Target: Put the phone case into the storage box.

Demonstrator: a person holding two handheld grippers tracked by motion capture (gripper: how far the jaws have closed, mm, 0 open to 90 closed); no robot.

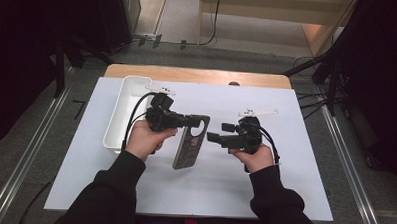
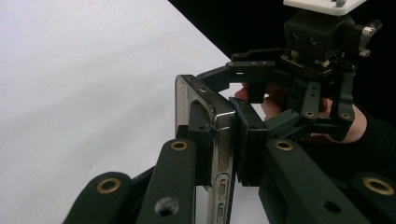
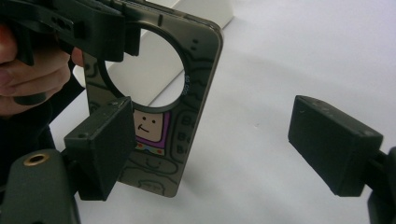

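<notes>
A dark phone case (image 1: 189, 144) with a round cut-out and a cartoon print hangs tilted over the white table cover. My left gripper (image 1: 195, 121) is shut on its upper end. In the left gripper view the jaws (image 2: 223, 135) pinch the case's shiny edge (image 2: 194, 95) between their pads. My right gripper (image 1: 219, 132) stands open just right of the case and points at it. In the right gripper view the case (image 3: 198, 70) stands behind the left pad (image 3: 100, 144), and the right pad (image 3: 334, 140) is well clear, with nothing pressed between them.
A white oblong tray (image 1: 122, 109) lies at the left of the white cover (image 1: 264, 184), behind my left hand. The wooden table edge (image 1: 198, 74) runs along the far side. Dark stands and cables flank the table.
</notes>
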